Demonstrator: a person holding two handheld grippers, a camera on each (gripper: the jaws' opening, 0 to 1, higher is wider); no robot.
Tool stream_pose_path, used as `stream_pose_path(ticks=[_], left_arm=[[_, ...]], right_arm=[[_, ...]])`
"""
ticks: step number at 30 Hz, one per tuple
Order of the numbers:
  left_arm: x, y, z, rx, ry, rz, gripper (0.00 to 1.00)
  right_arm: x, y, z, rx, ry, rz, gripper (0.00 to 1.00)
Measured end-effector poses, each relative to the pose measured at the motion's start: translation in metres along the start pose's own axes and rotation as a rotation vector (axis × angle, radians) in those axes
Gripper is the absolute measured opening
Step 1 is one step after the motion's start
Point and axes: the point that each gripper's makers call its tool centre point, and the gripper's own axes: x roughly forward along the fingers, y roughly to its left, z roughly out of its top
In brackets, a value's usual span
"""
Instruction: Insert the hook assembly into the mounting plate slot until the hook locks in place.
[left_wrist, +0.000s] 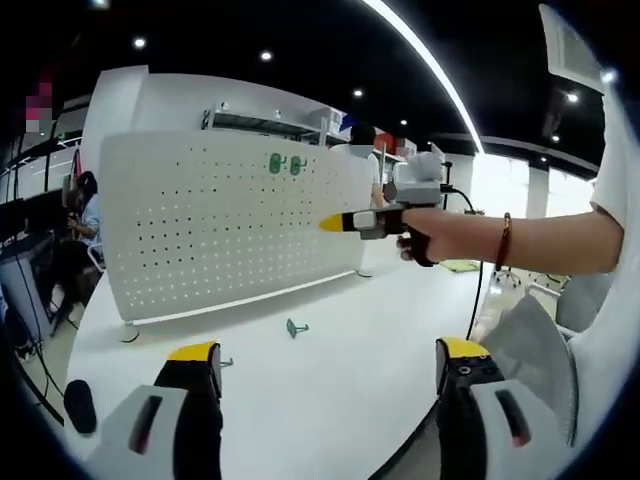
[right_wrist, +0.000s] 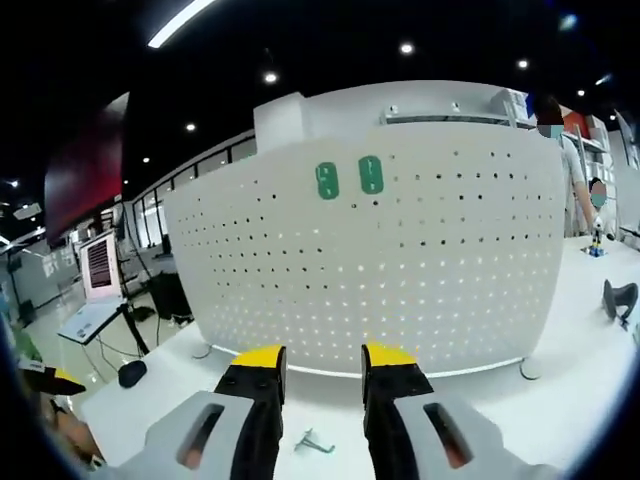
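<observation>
- The hook (left_wrist: 296, 327) lies loose on the white bench (left_wrist: 330, 390), in front of the pegboard and apart from both tongs; in the right gripper view it shows as a small metal piece (right_wrist: 315, 441) on the bench just below the gap between the jaws.
- The white pegboard (left_wrist: 225, 220) stands upright on the bench on small feet, with two green hooks (right_wrist: 349, 178) already hanging side by side near its top edge.
- The left tongs (left_wrist: 330, 355) are released, jaws wide apart, holding nothing, low over the bench.
- The right tongs (right_wrist: 322, 360) face the pegboard with a narrow gap between the yellow-tipped jaws and nothing gripped; in the left gripper view they (left_wrist: 335, 222) are held by a hand (left_wrist: 425, 235) beside the board's right end.
- People stand behind the pegboard.
</observation>
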Motion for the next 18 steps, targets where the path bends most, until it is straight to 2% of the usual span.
stream_pose_path(ticks=[8,10,18], left_arm=[[0.004,0.003,-0.007,-0.002,0.016,-0.009,0.88],[0.007,0.004,-0.015,0.0,0.042,-0.017,0.87],[0.012,0.008,-0.027,-0.009,0.066,-0.023,0.88]], right_arm=[[-0.002,0.011,-0.022,0.006,0.037,0.032,0.3],[-0.003,0.014,-0.027,0.002,0.051,0.037,0.3],[-0.009,0.023,-0.044,0.003,0.079,0.062,0.3]])
